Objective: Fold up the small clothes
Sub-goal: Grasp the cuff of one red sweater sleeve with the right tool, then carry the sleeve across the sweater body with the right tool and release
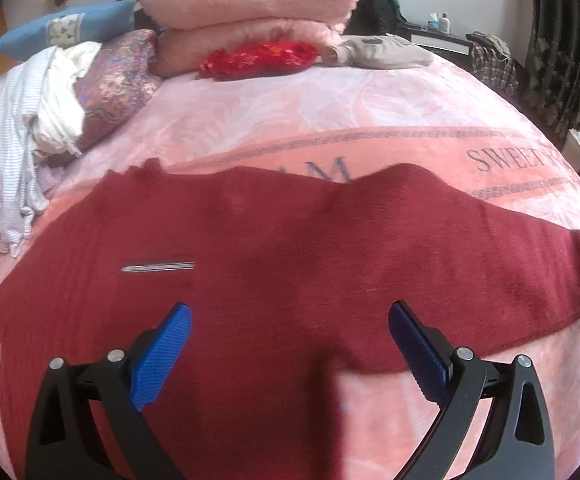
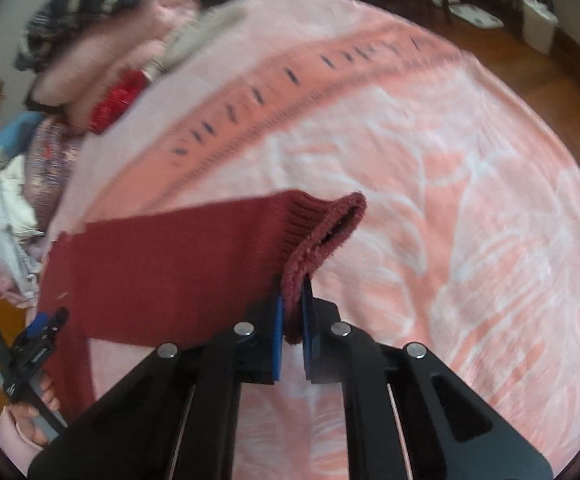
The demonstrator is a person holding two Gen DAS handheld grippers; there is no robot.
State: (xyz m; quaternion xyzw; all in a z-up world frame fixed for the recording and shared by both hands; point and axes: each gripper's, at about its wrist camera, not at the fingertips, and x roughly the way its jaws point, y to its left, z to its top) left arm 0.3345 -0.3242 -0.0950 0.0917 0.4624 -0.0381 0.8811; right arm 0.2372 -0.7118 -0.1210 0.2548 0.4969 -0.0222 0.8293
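Across the bed (image 1: 369,120), the right hand-held gripper (image 2: 291,312) is pinching the maroon sweater (image 1: 290,248) by its cuff (image 2: 329,224); folding inward should keep it taut while the left hand-held gripper (image 1: 290,320) is hovering released.

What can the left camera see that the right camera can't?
Only the left wrist view shows the short silver stripe on the dark red knitted sweater, the lettering woven into the pink blanket, and the left gripper open above the sweater. Only the right wrist view shows the sweater's ribbed cuff pinched in the shut right gripper, and the wooden floor. Both show the sweater, the blanket and the bright red cloth near the pillows.
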